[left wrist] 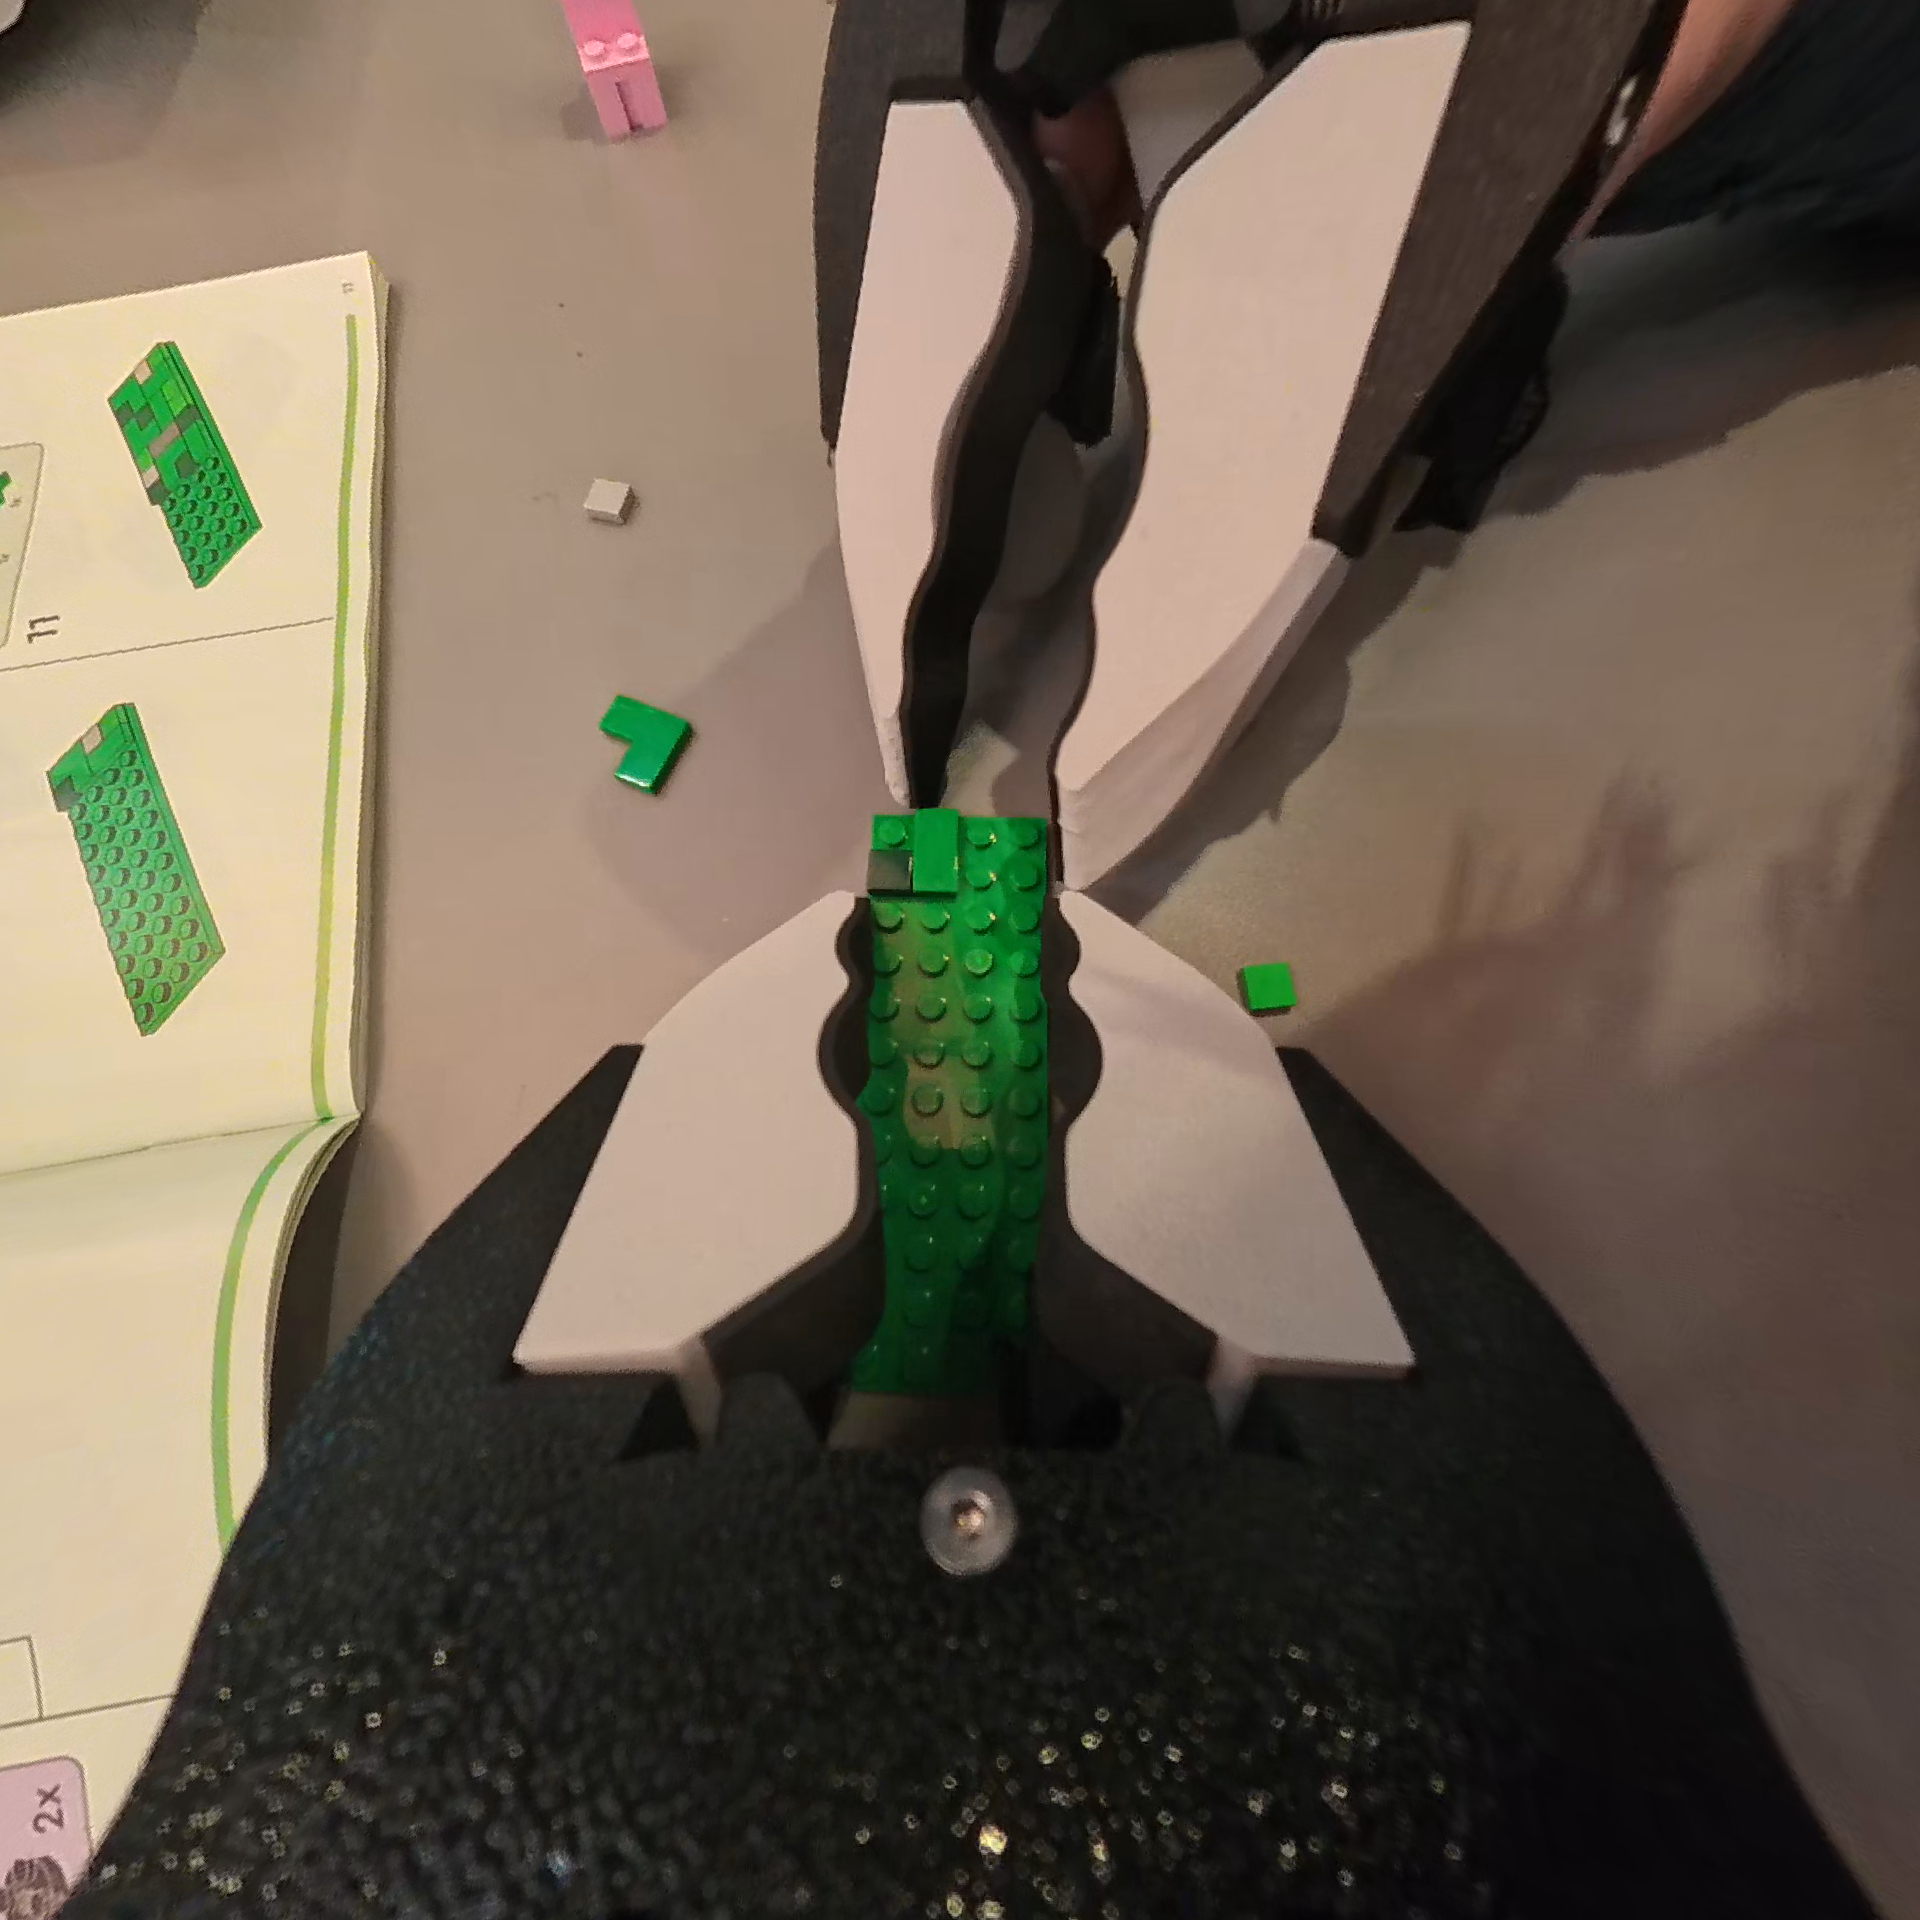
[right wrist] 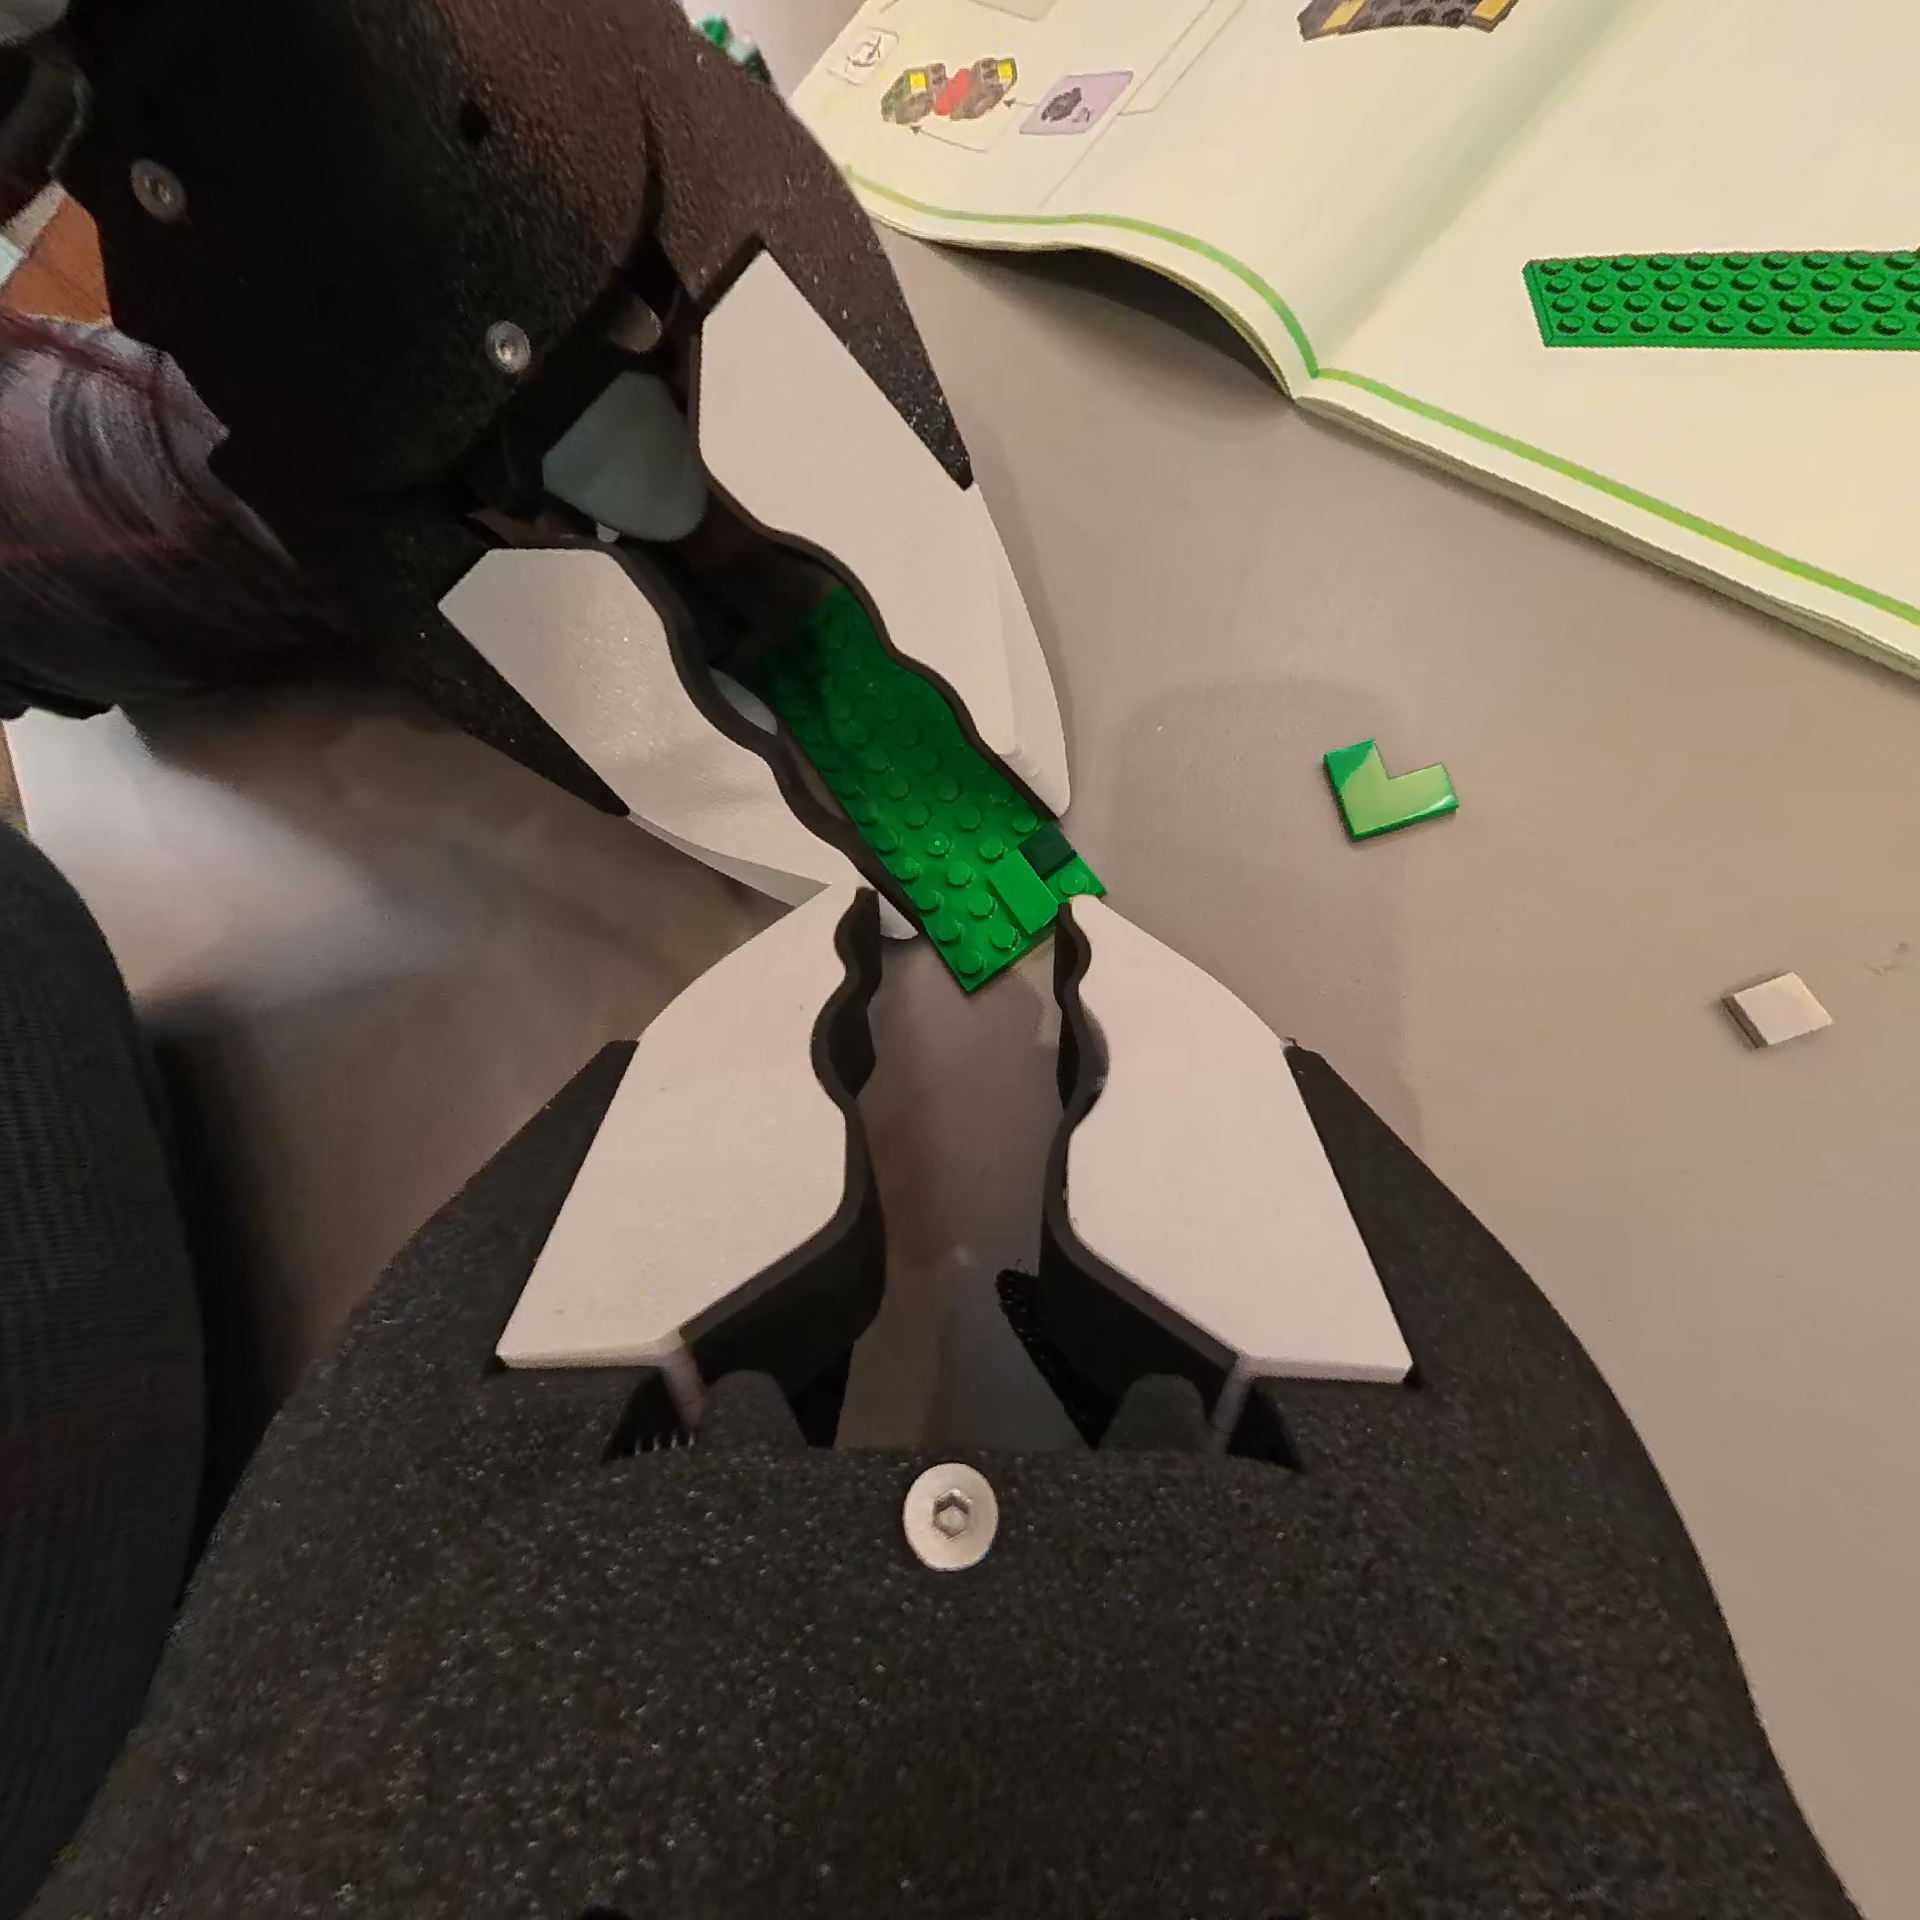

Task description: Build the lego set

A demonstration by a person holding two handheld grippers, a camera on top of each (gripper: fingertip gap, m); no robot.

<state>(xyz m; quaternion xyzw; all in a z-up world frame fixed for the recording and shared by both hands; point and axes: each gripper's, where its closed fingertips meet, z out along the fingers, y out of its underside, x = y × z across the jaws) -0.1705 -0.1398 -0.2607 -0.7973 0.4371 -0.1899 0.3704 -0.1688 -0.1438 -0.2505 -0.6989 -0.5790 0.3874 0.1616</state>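
The left gripper (left wrist: 956, 904) was clamped across the width of the long green plate (left wrist: 956, 1122), whose far end stuck out just past its fingertips. On that exposed end sat a small green tile (left wrist: 933, 850) and, touching it on the side, a dark tile (left wrist: 886, 875). The right gripper (right wrist: 961, 920) faced the left one, its jaws apart with nothing between them, its fingertips straddling the plate's free end; whether they touched the plate could not be told.

The main risk looked like leverage. The plate was pinched only by its long edges, so a downward push from the right gripper on the overhanging end could pivot it in the left gripper's hold or slip it out altogether. A sideways nudge from either right fingertip could also knock the green tile askew if it was not fully seated, which could not be judged from either view.

The loose parts lay on the table (left wrist: 1558, 831) well clear of both grippers: a green L-shaped tile (left wrist: 646, 744) and a small grey tile (left wrist: 610, 500) to the left of the left gripper, and a small green square tile (left wrist: 1265, 986) just beside its right finger. These flat, smooth tiles would likely be hard to pinch off the table and could skid away under closing jaws. The instruction booklet (left wrist: 177, 727) lay open farther left, and a pink brick figure (left wrist: 621, 73) stood beyond it.
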